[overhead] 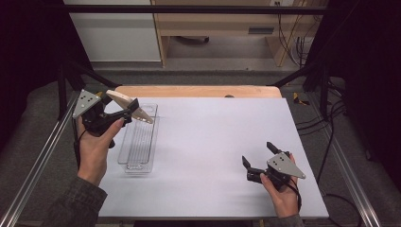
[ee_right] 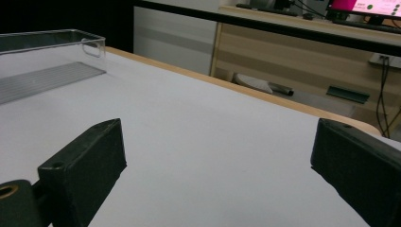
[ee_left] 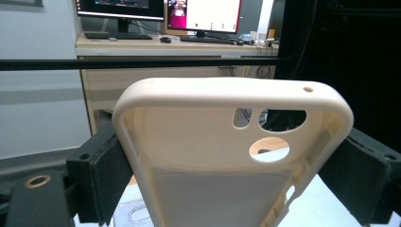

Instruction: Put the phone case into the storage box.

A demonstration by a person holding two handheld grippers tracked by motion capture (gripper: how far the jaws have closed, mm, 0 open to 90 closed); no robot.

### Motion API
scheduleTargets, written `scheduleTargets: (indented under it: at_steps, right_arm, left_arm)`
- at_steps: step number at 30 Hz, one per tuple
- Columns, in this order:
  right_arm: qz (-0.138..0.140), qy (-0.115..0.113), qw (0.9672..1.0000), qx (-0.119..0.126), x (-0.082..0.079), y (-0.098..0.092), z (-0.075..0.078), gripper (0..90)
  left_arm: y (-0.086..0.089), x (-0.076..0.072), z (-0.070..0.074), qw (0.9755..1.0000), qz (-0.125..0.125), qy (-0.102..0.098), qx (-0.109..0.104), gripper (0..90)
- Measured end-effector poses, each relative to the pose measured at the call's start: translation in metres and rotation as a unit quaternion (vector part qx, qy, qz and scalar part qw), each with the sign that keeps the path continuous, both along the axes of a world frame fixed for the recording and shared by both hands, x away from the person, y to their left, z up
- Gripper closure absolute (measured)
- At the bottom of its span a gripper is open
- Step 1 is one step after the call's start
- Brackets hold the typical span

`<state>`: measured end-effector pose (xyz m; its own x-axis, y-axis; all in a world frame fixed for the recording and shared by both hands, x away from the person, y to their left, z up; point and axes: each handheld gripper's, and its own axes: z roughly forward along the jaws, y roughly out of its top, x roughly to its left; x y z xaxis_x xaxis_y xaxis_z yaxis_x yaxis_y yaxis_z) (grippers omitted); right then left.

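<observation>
Cream plastic, a phone case (overhead: 128,105), was gripped between the jaws of the left gripper (overhead: 126,112), held above the far end of the clear tray (overhead: 138,142), whose long axis ran away from the person. The right gripper (overhead: 258,155), jaws apart, was kept well off.

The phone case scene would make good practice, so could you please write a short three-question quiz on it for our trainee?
1. True or false: the left hand-held gripper holds the cream phone case above the clear tray.
2. Which hand-held gripper is open with nothing between its jaws? A) left B) right
3. Fill in: the right hand-held gripper hovers over the white ___.

Key: 1 true, its jaws clamp the case's two long sides. 2 B. 3 table.
</observation>
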<state>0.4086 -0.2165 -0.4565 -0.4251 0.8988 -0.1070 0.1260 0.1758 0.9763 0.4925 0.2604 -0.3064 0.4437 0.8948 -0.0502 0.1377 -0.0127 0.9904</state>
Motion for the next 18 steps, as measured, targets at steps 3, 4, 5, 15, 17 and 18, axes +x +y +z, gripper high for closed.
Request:
scheduleTargets:
  at_steps: [3, 4, 5, 15, 17, 18]
  right_arm:
    - [-0.004, -0.003, 1.0000, 0.006, 0.001, -0.002, -0.001, 4.1]
    - [-0.005, 0.000, 0.9999, 0.010, 0.001, -0.002, -0.001, 4.1]
    - [-0.008, 0.004, 0.9999, 0.014, 0.001, -0.003, -0.002, 4.2]
    - [-0.013, 0.005, 0.9986, 0.050, -0.002, -0.013, -0.005, 3.8]
    - [-0.011, 0.004, 0.9986, 0.051, -0.003, -0.015, -0.006, 3.7]
    - [-0.010, 0.003, 0.9986, 0.053, -0.004, -0.015, -0.007, 3.4]
  left_arm:
    - [0.001, 0.004, 0.000, 1.0000, 0.005, 0.003, 0.003, 10.4]
    - [0.001, 0.005, 0.000, 1.0000, 0.007, 0.004, 0.004, 10.4]
    - [0.001, 0.006, 0.000, 0.9999, 0.009, 0.004, 0.004, 10.4]
    - [0.000, 0.018, 0.000, 0.9996, 0.021, 0.011, 0.012, 10.5]
    - [-0.001, 0.021, 0.000, 0.9996, 0.023, 0.012, 0.013, 10.5]
    - [-0.001, 0.022, 0.000, 0.9995, 0.024, 0.013, 0.014, 10.4]
